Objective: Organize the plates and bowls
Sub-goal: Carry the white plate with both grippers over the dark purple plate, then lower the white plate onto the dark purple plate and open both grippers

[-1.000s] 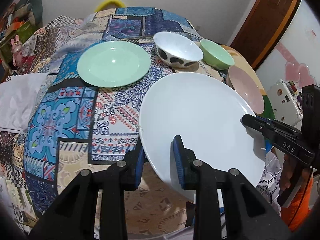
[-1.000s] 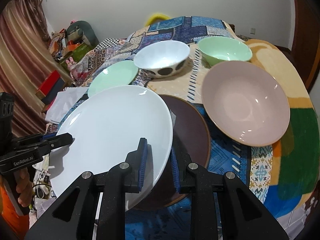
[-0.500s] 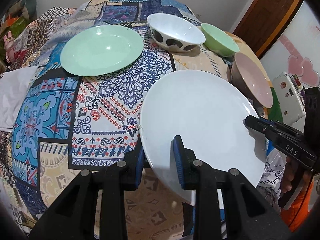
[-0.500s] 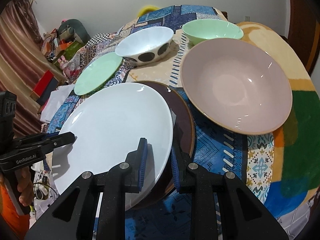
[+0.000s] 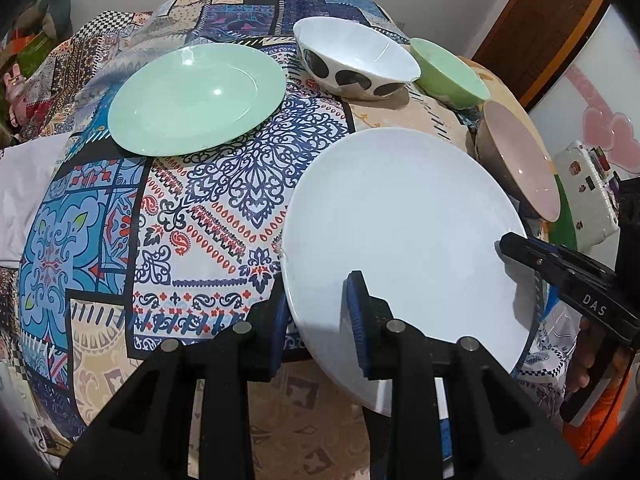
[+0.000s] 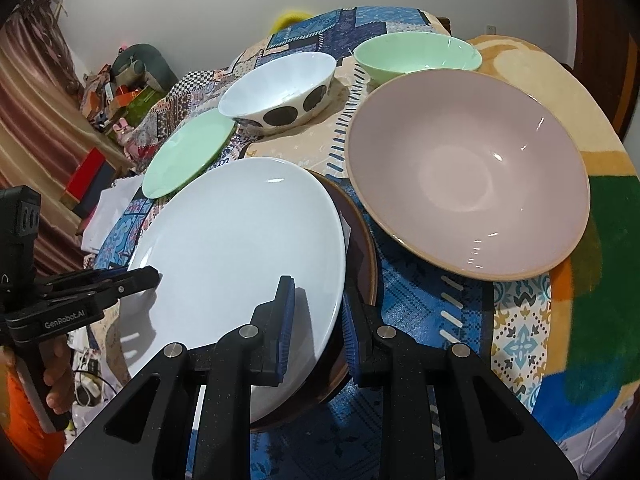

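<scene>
A large white plate [image 5: 404, 236] is held by both grippers, one on each side of its rim. My left gripper [image 5: 316, 322] is shut on its near-left rim. My right gripper [image 6: 316, 320] is shut on its right rim; it also shows in the left wrist view [image 5: 520, 252]. The white plate [image 6: 240, 256] hangs low over a dark brown plate [image 6: 360, 264]. A mint green plate [image 5: 196, 96], a white bowl with black spots [image 5: 356, 60], a mint green bowl [image 5: 448, 72] and a wide pink bowl [image 6: 468, 168] stand on the table.
The round table [image 5: 224, 208] has a patchwork patterned cloth. A white cloth [image 5: 24, 192] lies at its left edge. Clutter and a curtain [image 6: 36, 92] stand beyond the table on the left. A wooden door [image 5: 532, 40] is at the right.
Both grippers have carried the white plate forward and lower over the brown plate. The bowls and the green plate look nearer. Both grips are unchanged.
</scene>
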A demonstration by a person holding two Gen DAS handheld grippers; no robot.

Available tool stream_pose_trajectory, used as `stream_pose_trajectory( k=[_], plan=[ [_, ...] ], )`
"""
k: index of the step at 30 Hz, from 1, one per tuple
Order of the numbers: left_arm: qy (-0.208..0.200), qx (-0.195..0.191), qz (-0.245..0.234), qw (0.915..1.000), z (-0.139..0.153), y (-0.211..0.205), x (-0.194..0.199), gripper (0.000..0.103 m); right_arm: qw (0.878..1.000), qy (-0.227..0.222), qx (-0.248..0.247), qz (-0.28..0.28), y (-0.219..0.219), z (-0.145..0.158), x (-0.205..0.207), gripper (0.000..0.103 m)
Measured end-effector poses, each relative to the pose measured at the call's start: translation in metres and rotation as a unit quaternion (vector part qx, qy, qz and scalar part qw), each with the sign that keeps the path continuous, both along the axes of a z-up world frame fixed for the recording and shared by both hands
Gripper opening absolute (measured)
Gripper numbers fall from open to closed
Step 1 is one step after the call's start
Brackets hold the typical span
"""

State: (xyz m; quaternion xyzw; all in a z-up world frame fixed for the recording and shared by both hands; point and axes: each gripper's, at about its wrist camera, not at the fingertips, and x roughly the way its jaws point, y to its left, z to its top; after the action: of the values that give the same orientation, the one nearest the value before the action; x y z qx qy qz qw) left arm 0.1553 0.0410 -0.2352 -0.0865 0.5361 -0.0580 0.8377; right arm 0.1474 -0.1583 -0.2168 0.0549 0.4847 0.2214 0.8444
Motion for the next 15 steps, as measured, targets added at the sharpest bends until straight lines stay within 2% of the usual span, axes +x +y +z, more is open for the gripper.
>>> stream_pose_trajectory(
  k=[15],
  plan=[
    [0.004, 0.015, 0.000, 0.9999, -0.0039, -0.0058, 0.0034, 0.031, 1.000, -0.005, -0.013, 0.011, -0.0008, 0.0044, -0.0029, 0.021]
  ],
)
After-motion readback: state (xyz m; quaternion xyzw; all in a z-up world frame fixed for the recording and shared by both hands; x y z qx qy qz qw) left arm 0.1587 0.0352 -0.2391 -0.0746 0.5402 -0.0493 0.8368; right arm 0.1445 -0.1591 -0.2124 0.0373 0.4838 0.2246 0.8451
